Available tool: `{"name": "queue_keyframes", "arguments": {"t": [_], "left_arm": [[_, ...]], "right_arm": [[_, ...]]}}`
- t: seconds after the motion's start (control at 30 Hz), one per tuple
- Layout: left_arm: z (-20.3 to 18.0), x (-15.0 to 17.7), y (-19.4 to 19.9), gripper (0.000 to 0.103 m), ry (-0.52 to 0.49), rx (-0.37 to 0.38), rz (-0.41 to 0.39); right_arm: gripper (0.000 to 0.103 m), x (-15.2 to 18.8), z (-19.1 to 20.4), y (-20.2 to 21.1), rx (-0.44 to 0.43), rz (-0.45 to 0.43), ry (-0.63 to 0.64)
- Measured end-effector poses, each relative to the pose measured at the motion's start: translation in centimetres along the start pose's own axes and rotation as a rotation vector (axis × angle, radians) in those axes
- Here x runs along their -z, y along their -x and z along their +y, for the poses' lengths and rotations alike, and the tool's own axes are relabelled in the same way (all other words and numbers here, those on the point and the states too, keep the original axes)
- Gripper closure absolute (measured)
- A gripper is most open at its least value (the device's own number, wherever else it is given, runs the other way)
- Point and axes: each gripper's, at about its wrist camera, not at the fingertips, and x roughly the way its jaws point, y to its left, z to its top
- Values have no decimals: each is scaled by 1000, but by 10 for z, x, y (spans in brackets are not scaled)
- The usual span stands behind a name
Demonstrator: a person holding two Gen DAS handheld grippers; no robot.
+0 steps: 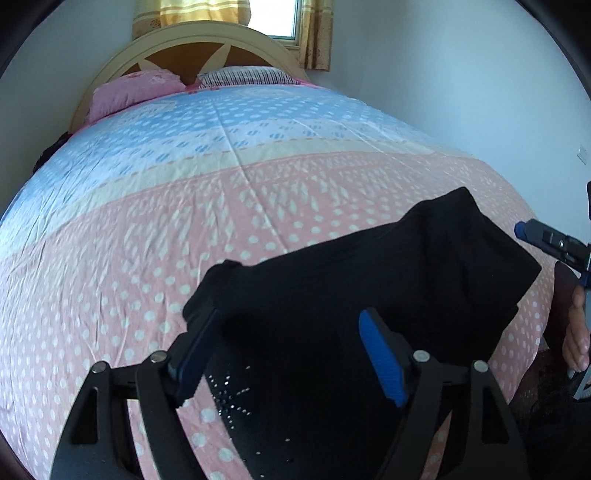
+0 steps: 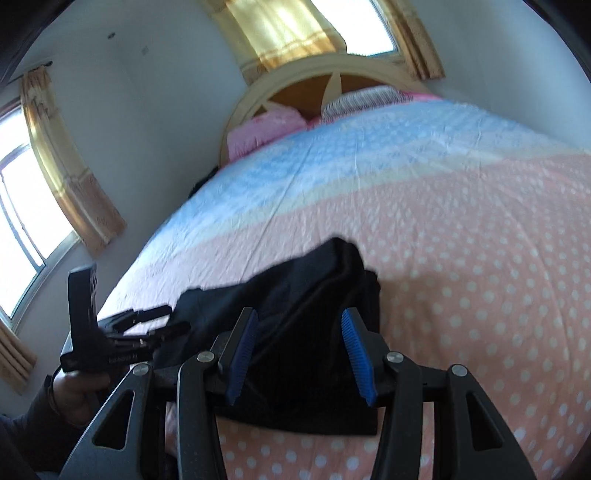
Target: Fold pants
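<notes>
Hovering both, I see left hand-held gripper [image 1: 291,354] and right hand-held gripper [image 2: 301,356] spread wide over black pants [image 1: 369,280] on bed [image 1: 184,221]; pants' near edge cut off.

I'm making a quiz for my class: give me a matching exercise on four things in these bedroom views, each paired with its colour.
Things:
1. pants
2. pillow by the headboard's left side
3. curtains
4. pads on the left tongs

Colours:
A. blue
B. yellow
C. black
D. pink

Pairs: 1-C, 2-D, 3-B, 4-A
</notes>
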Motion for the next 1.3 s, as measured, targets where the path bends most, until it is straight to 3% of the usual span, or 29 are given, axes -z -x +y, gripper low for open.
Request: {"name": "queue_keyframes", "arguments": {"t": [0.17,0.2,0.23,0.4,0.47,0.67,0.8,0.87,0.9,0.93,1.07,1.17,1.2,1.3], "left_arm": [[6,4,-4,21,26,-17,-15],[6,5,-5,16,27,-18,-17],[6,5,-6,12,28,-22,-21],[17,11,-12,8,35,-29,-27],[24,13,-19,0,45,-31,-26],[30,12,-16,0,64,-20,-23],[40,4,3,0,52,-74,-71],[46,-1,11,0,44,-93,-95],[49,-4,13,0,44,-107,-107],[52,-8,12,0,46,-114,-111],[59,-16,-4,0,67,-142,-105],[61,-13,-29,0,52,-171,-39],[63,-11,-35,0,52,-189,-30],[72,-10,-38,0,97,-152,-15]], "right_arm": [[55,6,-9,-6,68,56,-10],[75,6,-16,-7,71,75,-31],[87,8,-22,-6,75,88,-50],[88,17,-60,-18,45,169,-192],[88,19,-70,-20,3,178,-241],[88,15,-65,-15,33,190,-183],[87,1,-41,5,127,83,-65],[75,-14,-27,12,94,5,-43],[61,-20,-20,12,73,-20,-34],[54,-28,-10,9,32,-40,-19],[53,-43,7,-31,-108,27,2],[53,-41,-12,-69,12,116,-62],[53,-38,-21,-77,21,144,-90],[54,-33,-30,-65,-38,113,-126]]}}
